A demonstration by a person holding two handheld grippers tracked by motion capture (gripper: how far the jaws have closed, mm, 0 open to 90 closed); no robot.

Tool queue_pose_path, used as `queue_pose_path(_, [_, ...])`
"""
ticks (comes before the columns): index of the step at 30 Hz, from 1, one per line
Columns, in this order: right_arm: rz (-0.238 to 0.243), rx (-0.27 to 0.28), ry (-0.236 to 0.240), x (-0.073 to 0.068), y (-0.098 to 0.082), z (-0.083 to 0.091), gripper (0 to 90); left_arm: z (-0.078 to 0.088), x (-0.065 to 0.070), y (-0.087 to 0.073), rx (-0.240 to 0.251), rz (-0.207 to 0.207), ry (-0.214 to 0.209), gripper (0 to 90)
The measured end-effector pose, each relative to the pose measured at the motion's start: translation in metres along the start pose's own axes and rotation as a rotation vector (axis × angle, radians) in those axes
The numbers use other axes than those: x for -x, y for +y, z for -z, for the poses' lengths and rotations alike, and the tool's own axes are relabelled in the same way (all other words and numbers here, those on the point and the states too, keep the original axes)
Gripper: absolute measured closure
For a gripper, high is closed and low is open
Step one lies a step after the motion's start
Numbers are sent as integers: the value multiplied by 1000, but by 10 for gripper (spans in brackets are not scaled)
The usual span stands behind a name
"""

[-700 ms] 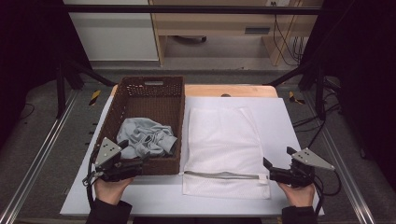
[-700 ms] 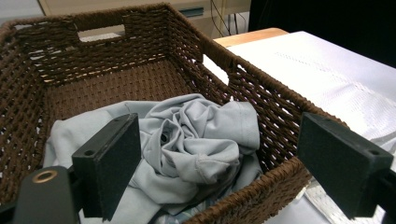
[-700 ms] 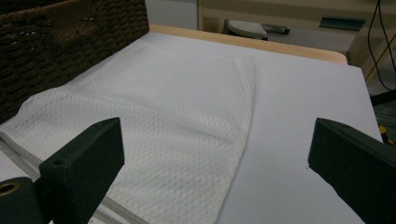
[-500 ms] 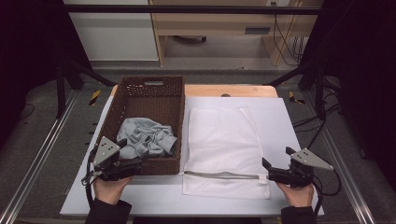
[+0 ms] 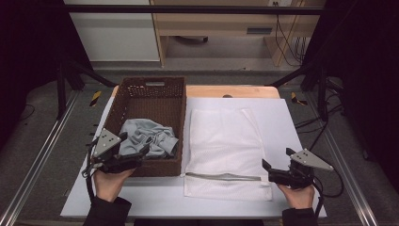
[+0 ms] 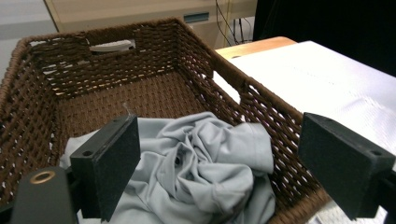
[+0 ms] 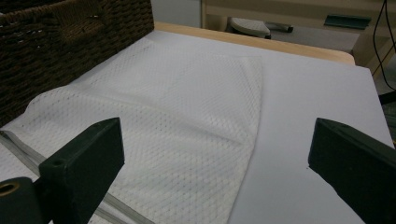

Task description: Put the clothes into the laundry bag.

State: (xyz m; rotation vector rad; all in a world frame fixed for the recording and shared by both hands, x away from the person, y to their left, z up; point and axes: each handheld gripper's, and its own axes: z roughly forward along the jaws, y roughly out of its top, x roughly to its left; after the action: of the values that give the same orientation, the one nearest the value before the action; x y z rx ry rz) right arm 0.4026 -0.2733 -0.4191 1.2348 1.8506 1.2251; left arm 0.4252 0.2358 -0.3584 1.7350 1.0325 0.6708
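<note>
Grey shirt (image 6: 196, 168) lies crumpled in the brown basket (image 5: 155, 89), right under and ahead of the left gripper (image 6: 233, 163). Its jaws are wide open, holding nothing. The right gripper (image 7: 219, 172), open too, is farther away by the white mesh bag (image 7: 177, 116).

Left gripper (image 5: 136, 151) and right gripper (image 5: 266, 170), each held in one hand near the table's front edge, jaws spread wide, nothing gripped.
</note>
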Motion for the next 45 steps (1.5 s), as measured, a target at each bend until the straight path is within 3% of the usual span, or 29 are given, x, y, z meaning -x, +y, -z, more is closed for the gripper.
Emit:
queue_pose_path(8, [-7, 0, -2, 1, 0, 0, 40, -11, -15, 22, 1, -22, 32, 128])
queue_pose_path(12, [-2, -3, -1, 1, 0, -1, 40, -25, -22, 30, -32, -43, 39, 128])
queue_pose_path(16, [-4, -5, 0, 2, 0, -1, 40, -42, -29, 34, -99, -72, 64, 131])
queue_pose_path(17, [-7, -7, -2, 2, -1, -1, 39, -50, -32, 34, -135, -80, 74, 134])
queue_pose_path(18, [-7, -7, -2, 2, -1, -1, 39, -50, -32, 34, -135, -80, 74, 137])
queue_pose_path(21, [-7, -14, 0, 2, -1, -2, 39, -65, -37, 33, -189, -86, 63, 141])
queue_pose_path(30, [-6, -24, 0, 2, -2, -4, 36, -92, -37, 28, -287, -108, 30, 143])
queue_pose_path(33, [-4, -28, -4, 2, -2, -4, 35, -104, -37, 23, -366, -114, 30, 136])
queue_pose_path(39, [-13, -30, -5, 3, -3, -4, 33, -114, -37, 18, -428, -114, -8, 127])
queue_pose_path(41, [-15, -31, -7, 4, -3, -4, 33, -120, -36, 14, -474, -129, -6, 122])
queue_pose_path(45, [-12, -33, -9, 4, -3, -4, 33, -125, -34, 11, -516, -149, -2, 123])
